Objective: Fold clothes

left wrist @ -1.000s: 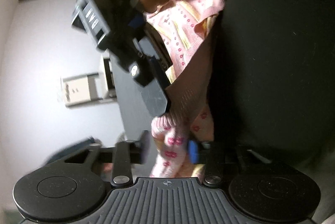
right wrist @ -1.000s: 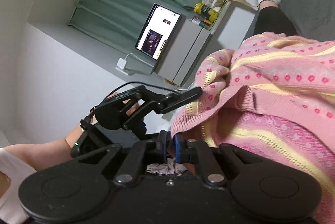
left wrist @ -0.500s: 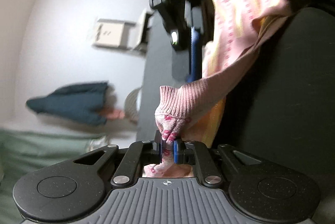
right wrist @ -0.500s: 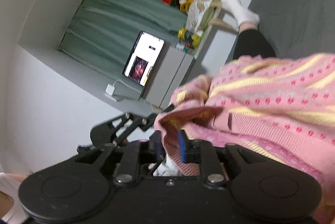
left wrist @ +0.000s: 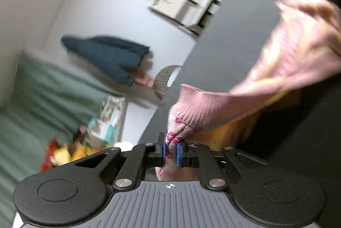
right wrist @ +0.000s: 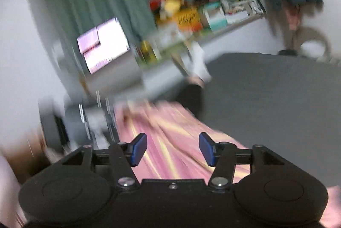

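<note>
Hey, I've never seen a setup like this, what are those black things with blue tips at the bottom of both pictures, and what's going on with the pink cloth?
Those are hand-held grippers, one in each of a person's hands, each with a camera looking forward along its two fingers. One picture comes from the left gripper, the other from the right gripper. In the left view the blue pads are closed on the cuffed edge of a pink knitted sweater, which stretches away up to the right. In the right view the jaws stand wide apart and grip nothing; the same pink and yellow sweater lies below them over a dark grey surface. Both pictures are motion-blurred, so finer details are unclear.
</note>
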`<state>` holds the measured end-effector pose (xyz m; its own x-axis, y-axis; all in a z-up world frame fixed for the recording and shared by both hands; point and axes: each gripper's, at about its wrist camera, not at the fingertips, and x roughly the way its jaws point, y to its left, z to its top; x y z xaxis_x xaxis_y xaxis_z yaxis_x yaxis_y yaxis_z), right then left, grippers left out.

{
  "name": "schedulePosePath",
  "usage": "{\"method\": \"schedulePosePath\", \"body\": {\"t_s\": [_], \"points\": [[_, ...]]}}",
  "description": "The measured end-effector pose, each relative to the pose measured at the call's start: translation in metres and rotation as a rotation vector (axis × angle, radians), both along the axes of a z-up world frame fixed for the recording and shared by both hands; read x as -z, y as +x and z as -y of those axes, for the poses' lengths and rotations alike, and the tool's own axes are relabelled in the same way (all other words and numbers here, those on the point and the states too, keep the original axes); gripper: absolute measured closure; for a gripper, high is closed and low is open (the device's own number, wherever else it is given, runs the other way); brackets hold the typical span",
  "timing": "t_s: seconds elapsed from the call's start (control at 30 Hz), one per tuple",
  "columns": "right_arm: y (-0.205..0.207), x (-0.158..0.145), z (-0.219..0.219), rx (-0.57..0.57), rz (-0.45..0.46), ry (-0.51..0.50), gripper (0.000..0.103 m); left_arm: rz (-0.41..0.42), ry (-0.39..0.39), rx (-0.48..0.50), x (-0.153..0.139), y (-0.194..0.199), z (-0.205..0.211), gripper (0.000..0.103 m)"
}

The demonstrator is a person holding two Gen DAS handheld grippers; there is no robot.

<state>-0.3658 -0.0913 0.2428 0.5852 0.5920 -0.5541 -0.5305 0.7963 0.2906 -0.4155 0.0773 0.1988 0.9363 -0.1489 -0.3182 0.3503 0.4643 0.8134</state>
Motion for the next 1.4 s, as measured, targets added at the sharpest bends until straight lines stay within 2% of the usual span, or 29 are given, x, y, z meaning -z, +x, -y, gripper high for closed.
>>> {"method": "schedulePosePath", "body": {"t_s": [0.07,0.13,0.2,0.4,0.53,0.7,0.83,0.9,0.93,0.97,1.0,1.13,1.3,1.4], "points": [[-0.01,0.01,-0.017,-0.044,-0.029,-0.216,0.05,-0.026,-0.075,-0.037,-0.003,0.023,-0.02,0.094],[-0.021,0.031,-0.038,-0.13,-0.062,-0.431,0.056,-0.044,-0.13,-0.066,0.0,0.041,-0.032,0.094],[-0.03,0.048,-0.056,-0.209,-0.086,-0.569,0.068,-0.056,-0.16,-0.079,0.007,0.053,-0.043,0.094],[-0.023,0.077,-0.088,-0.318,-0.129,-0.654,0.07,-0.112,-0.242,-0.129,0.036,0.088,-0.06,0.094],[-0.014,0.098,-0.104,-0.363,-0.154,-0.699,0.07,-0.146,-0.293,-0.161,0.041,0.096,-0.064,0.094],[-0.005,0.119,-0.119,-0.391,-0.197,-0.724,0.071,-0.167,-0.316,-0.175,0.043,0.107,-0.067,0.094],[0.001,0.131,-0.124,-0.304,-0.213,-0.735,0.071,-0.188,-0.351,-0.188,0.041,0.113,-0.068,0.094],[0.002,0.137,-0.126,-0.243,-0.196,-0.775,0.074,-0.191,-0.361,-0.193,0.042,0.116,-0.069,0.094],[0.001,0.138,-0.127,-0.212,-0.173,-0.799,0.078,-0.19,-0.362,-0.195,0.042,0.117,-0.069,0.094],[-0.001,0.137,-0.127,-0.183,-0.142,-0.822,0.09,-0.186,-0.362,-0.196,0.042,0.117,-0.069,0.094],[-0.004,0.133,-0.126,-0.149,-0.101,-0.836,0.094,-0.181,-0.36,-0.197,0.042,0.116,-0.07,0.094],[-0.017,0.106,-0.118,0.001,0.08,-0.84,0.094,-0.159,-0.354,-0.201,0.044,0.111,-0.07,0.094],[-0.025,0.079,-0.102,0.167,0.206,-0.815,0.095,-0.113,-0.286,-0.193,0.046,0.099,-0.065,0.094],[-0.024,0.064,-0.089,0.26,0.248,-0.794,0.095,-0.099,-0.262,-0.186,0.047,0.092,-0.063,0.094]]}}
